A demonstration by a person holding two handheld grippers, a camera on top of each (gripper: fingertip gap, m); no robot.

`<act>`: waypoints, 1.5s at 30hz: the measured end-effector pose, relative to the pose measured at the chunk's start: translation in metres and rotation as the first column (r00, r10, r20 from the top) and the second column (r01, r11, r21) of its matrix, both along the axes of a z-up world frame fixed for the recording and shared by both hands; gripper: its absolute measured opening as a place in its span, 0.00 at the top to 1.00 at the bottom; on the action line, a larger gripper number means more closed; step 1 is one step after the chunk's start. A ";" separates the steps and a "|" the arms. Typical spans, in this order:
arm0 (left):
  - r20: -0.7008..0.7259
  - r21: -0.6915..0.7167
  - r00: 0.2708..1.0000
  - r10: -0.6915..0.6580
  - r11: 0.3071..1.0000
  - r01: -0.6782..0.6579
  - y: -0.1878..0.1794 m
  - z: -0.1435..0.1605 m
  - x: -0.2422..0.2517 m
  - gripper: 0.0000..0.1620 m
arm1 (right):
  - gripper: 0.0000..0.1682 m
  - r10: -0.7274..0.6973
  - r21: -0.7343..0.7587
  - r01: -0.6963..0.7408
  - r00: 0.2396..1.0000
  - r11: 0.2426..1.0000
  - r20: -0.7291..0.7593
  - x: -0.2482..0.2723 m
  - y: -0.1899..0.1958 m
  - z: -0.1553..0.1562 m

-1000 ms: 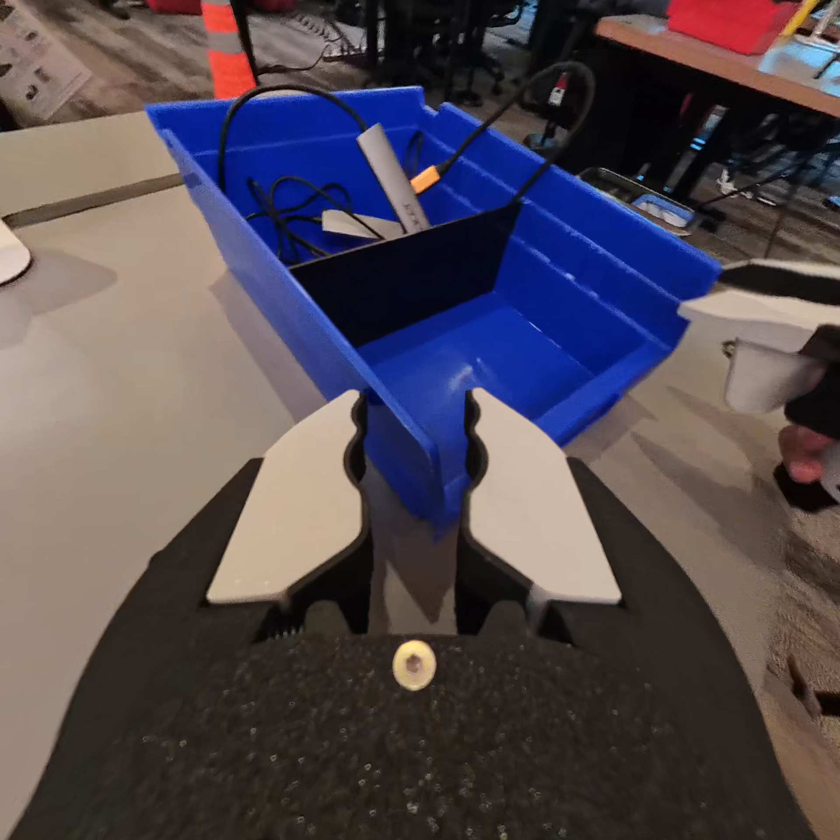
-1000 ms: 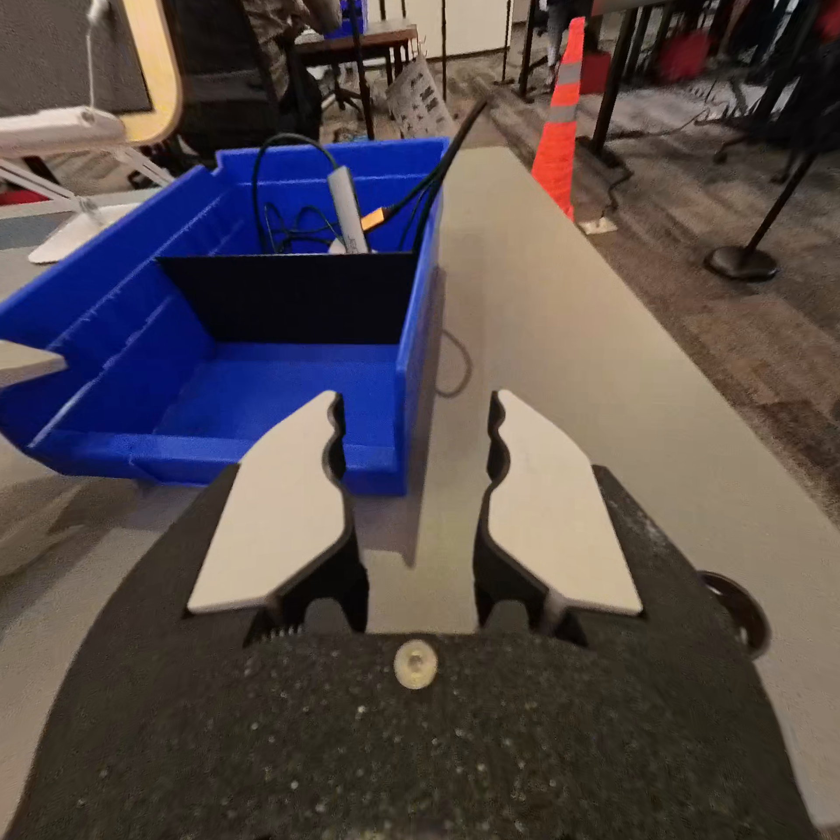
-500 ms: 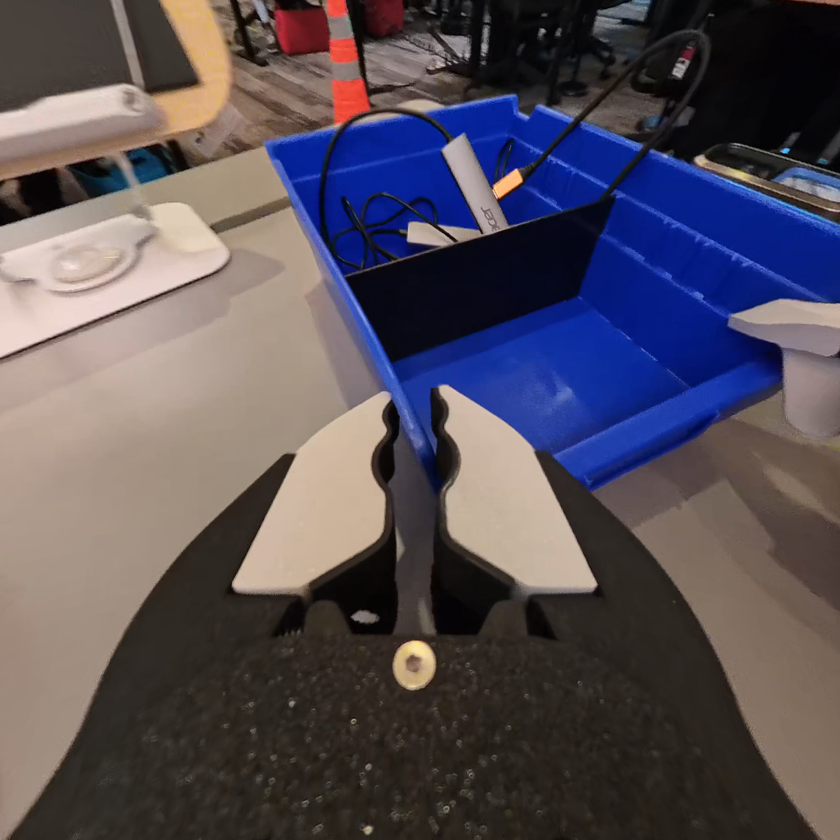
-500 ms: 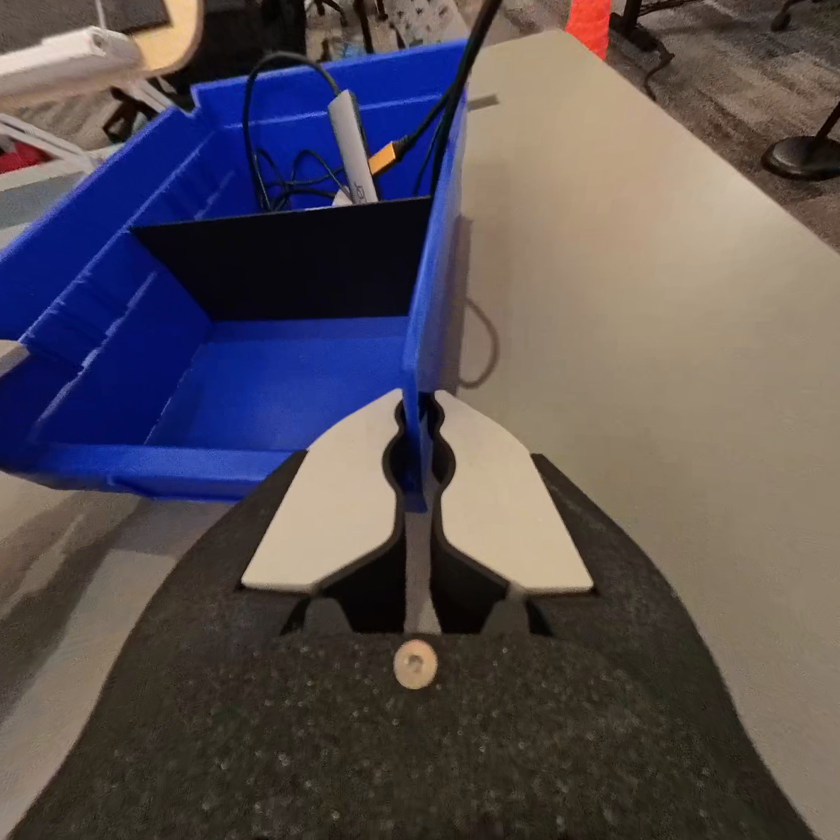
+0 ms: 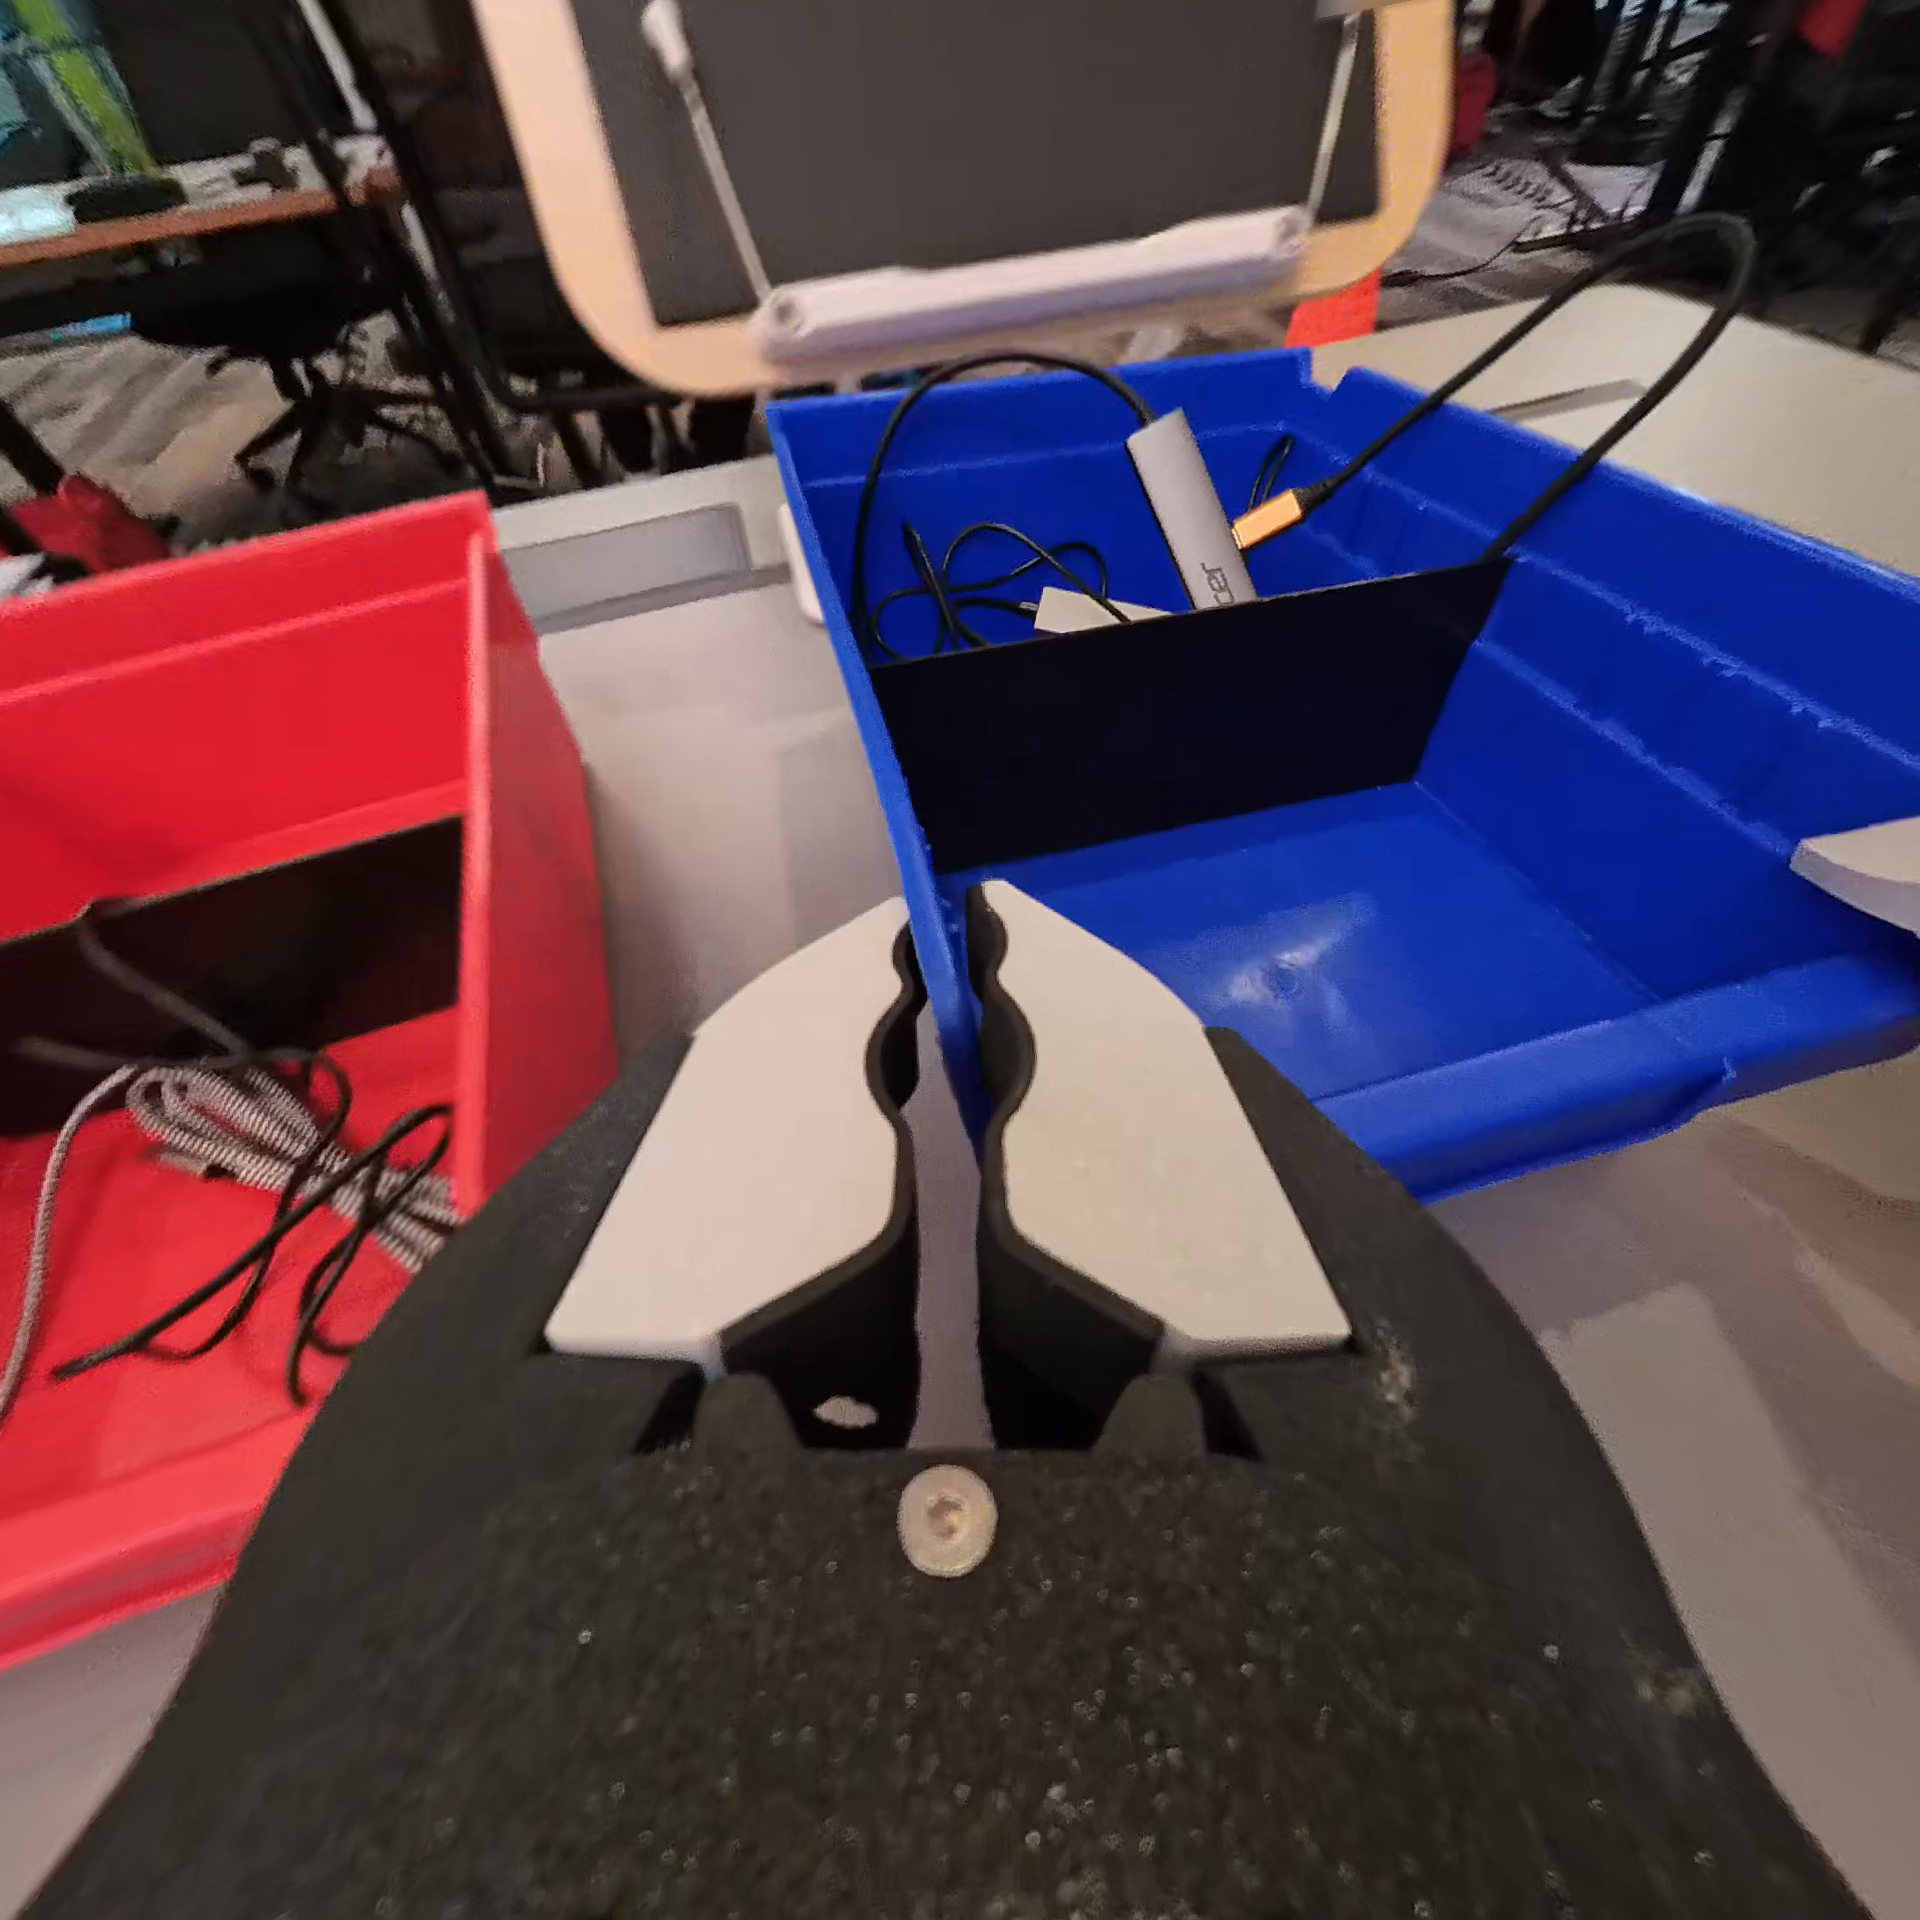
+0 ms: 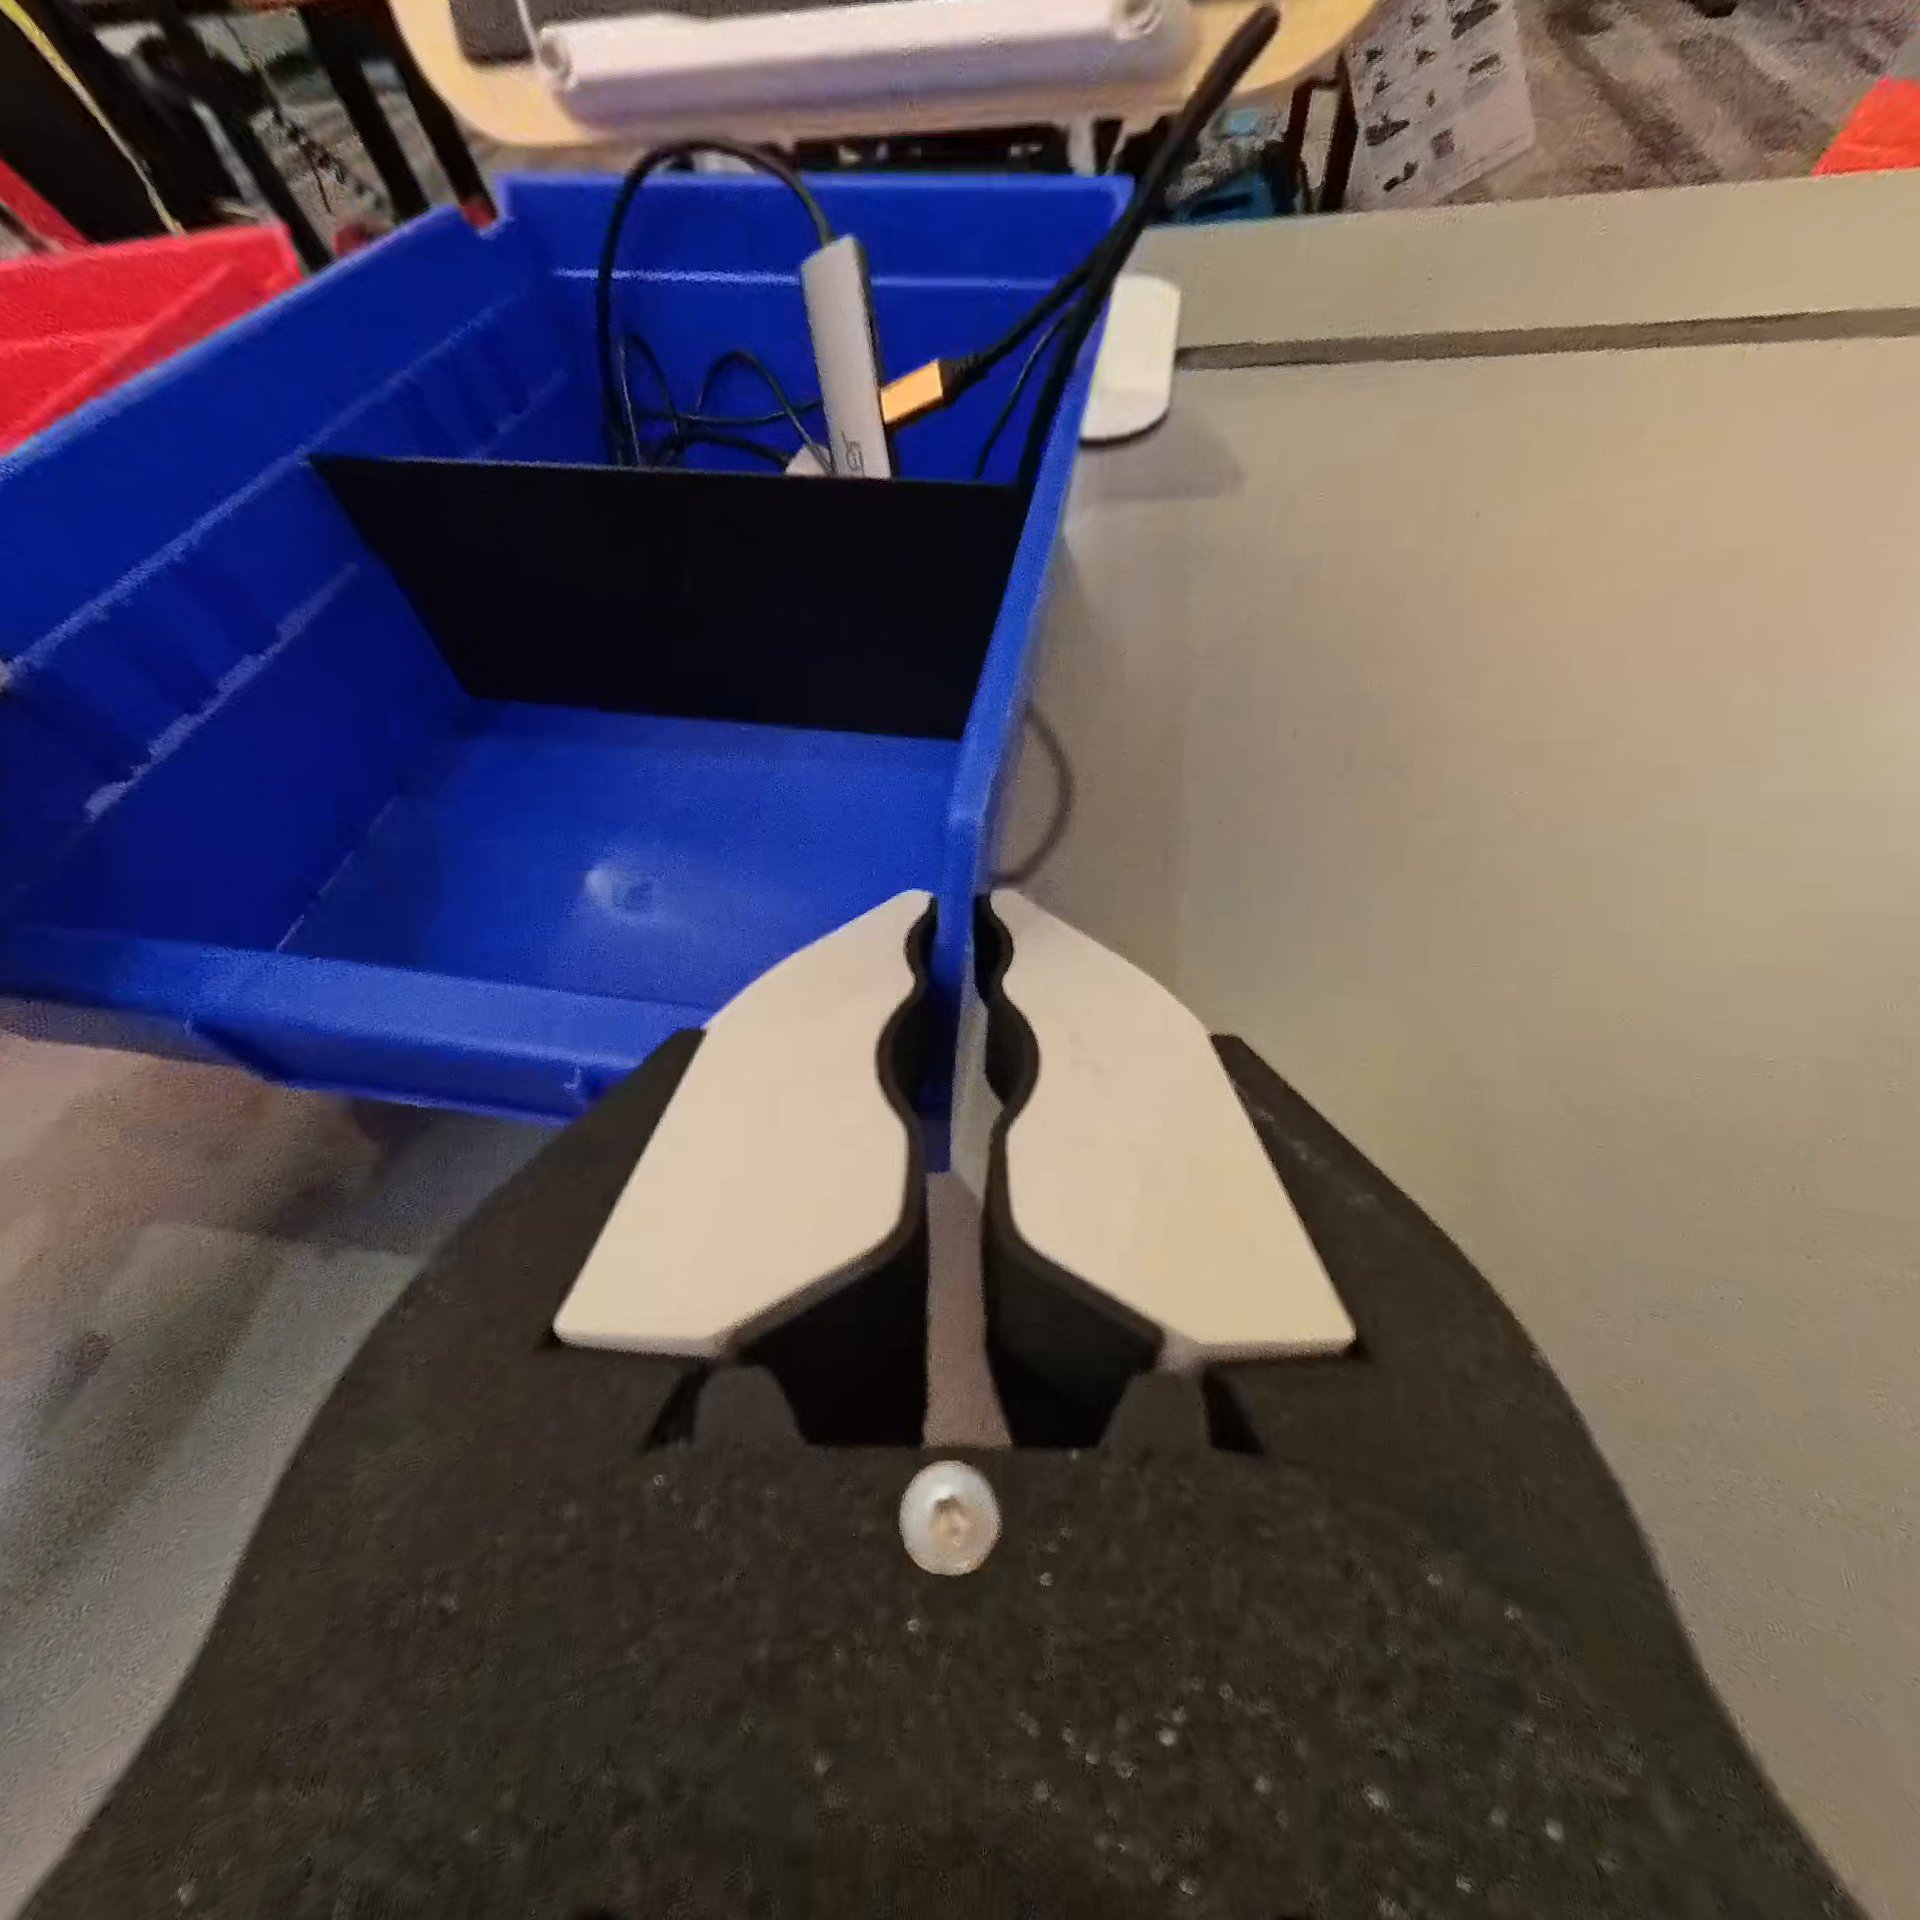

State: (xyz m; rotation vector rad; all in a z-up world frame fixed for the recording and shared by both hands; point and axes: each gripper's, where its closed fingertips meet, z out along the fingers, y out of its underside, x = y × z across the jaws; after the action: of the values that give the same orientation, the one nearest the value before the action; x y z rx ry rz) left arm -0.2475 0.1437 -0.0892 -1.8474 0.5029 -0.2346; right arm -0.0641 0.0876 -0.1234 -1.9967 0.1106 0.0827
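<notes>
We see a bright blue bin with a black divider; inside it lie a silver hub, black cables and an orange plug. The red bin holds a black-and-white braided cord. The table is plain grey.

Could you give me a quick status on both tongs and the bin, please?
Left tongs shut on blue bin left wall. Right tongs shut on its right wall. Front compartment bare; hub and cables behind black divider. Red bin close alongside.

Left gripper jaws clamp the blue bin wall beside a red bin.
</notes>
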 end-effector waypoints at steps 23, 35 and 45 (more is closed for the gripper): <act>0.110 -0.193 0.960 0.256 0.953 -0.232 -0.061 -0.003 -0.255 0.80 | 0.95 0.276 0.057 -0.286 0.951 0.957 0.140 -0.028 -0.035 0.012; 0.049 -0.184 0.981 0.186 0.967 -0.174 0.035 -0.024 -0.279 0.83 | 0.94 0.490 0.004 -0.500 0.849 0.866 0.197 -0.132 -0.048 0.005; 0.085 -0.256 0.970 0.229 0.946 -0.201 -0.025 -0.031 -0.280 0.96 | 0.73 0.618 0.026 -0.621 0.782 0.783 0.082 -0.252 -0.041 0.001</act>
State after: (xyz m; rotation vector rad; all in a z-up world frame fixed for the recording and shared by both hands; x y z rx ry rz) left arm -0.5274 0.1184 -0.1199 -2.0991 0.1954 -0.2609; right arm -0.3161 0.0464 -0.1224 -1.9052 -0.6023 0.4368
